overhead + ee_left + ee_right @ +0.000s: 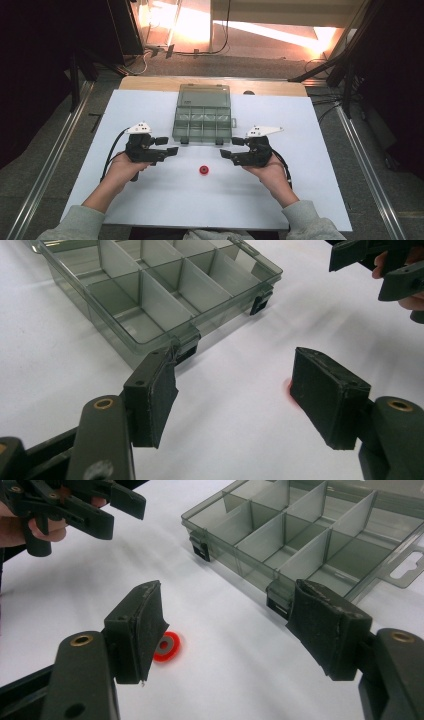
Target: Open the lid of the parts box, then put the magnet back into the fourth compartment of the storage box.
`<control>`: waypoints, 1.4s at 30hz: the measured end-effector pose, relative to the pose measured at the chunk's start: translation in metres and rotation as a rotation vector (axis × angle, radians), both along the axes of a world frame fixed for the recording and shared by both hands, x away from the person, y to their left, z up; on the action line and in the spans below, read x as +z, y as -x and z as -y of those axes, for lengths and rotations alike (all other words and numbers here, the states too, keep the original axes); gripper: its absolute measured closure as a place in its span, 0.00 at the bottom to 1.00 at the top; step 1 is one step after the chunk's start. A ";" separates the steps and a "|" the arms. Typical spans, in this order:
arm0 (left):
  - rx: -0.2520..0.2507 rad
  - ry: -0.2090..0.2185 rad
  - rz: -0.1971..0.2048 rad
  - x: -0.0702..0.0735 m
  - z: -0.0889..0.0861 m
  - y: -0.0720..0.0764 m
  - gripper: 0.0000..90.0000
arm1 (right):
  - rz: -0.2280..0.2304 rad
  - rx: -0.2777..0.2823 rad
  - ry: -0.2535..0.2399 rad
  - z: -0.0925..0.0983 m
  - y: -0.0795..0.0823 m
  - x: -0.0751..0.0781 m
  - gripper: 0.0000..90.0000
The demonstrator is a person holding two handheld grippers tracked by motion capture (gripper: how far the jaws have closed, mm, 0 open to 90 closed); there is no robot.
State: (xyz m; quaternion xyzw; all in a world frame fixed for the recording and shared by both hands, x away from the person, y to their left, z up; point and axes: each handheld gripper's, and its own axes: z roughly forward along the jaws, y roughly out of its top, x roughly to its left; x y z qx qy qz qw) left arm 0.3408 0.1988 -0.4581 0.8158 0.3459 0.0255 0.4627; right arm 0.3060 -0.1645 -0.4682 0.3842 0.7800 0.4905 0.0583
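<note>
- High view: the red ring (203, 170) lies flat on the white desk (150, 200), hole upward; being round, it has no long axis. It sits between the left tool (169, 146) and the right tool (229, 148), apart from both and nearer the person than the clear compartment box (202, 120). The box stands open, its long side running across the desk and its lid laid back on the far side. Each tool points inward toward the other, jaws spread wide and empty.
- Left gripper view: jaws wide apart, nothing between them; a red edge of the ring (289, 386) shows beside the right-hand jaw; the box (150, 295) lies beyond.
- Right gripper view: jaws wide and empty; the ring (169, 647) lies flat on the desk, partly behind the left-hand jaw, near the box (300, 535).
</note>
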 end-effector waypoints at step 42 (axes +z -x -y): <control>-0.024 -0.027 0.003 -0.004 -0.023 0.031 0.38 | 0.004 0.142 0.062 -0.044 0.003 -0.017 0.34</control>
